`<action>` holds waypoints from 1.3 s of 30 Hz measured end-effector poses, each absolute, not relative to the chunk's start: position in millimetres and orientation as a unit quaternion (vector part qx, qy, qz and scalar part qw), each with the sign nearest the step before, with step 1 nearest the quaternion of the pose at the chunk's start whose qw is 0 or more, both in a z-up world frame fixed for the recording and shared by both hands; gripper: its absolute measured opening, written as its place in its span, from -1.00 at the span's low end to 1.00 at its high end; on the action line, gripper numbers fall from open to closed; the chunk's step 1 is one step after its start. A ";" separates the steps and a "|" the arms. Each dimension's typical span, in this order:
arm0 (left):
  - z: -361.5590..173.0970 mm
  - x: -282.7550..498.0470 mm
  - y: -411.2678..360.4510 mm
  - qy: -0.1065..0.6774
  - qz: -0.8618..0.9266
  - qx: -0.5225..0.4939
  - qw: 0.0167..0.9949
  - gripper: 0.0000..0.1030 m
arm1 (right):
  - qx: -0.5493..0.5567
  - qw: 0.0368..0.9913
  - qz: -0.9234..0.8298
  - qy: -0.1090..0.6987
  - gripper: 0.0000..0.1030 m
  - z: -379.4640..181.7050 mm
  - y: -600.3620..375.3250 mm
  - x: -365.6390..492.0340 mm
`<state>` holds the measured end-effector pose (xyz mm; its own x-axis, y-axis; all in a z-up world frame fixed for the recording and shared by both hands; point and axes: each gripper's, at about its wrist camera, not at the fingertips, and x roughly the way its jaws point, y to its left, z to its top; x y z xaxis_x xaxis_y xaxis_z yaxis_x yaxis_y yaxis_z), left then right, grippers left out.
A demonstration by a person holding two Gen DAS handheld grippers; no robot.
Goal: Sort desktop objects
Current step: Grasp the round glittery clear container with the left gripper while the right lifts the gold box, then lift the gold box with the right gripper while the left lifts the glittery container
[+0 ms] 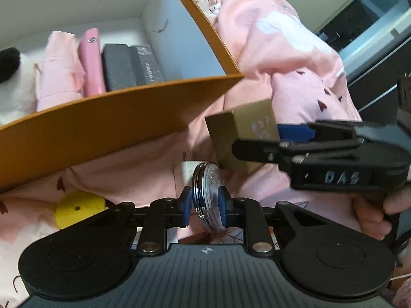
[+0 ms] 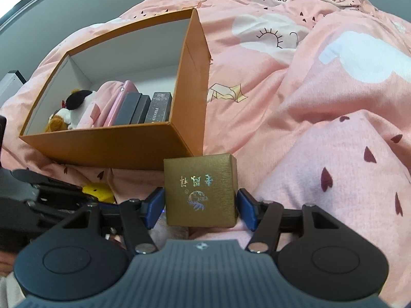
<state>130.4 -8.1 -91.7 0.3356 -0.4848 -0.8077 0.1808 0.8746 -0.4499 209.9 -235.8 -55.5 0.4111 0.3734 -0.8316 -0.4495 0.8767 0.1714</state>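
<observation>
My left gripper [image 1: 205, 200] is shut on a round silver disc-shaped case [image 1: 208, 179], held on edge between the blue pads [image 1: 186, 205] just above the pink bedding. A small gold box [image 2: 200, 190] with shiny printed characters sits between my right gripper's [image 2: 200, 202] blue pads, which press on its two sides. In the left wrist view the right gripper [image 1: 272, 138] comes in from the right with the gold box [image 1: 241, 133] in its fingers, close behind the silver case. A person's hand [image 1: 372, 213] holds its grip.
An open orange cardboard box [image 2: 115, 148] stands just beyond both grippers, holding a plush toy [image 2: 74, 105], pink cloth, a pink case [image 1: 91, 61] and dark boxes [image 2: 138, 107]. A yellow object [image 1: 77, 209] lies on the pink quilt [image 2: 308, 89] by the box's near wall.
</observation>
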 end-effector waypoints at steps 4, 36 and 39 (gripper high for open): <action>-94.7 131.2 -8.0 0.542 -0.214 -0.152 0.799 -0.57 | -0.016 0.833 0.252 0.492 0.22 -52.5 -240.6 213.9; -82.3 119.1 51.7 0.510 -0.136 -0.249 0.812 -0.71 | 0.029 0.763 0.324 0.559 0.25 -69.4 -204.8 214.4; -81.9 118.7 49.4 0.507 -0.145 -0.251 0.812 -0.71 | -0.008 0.776 0.310 0.549 0.25 -63.4 -207.6 209.2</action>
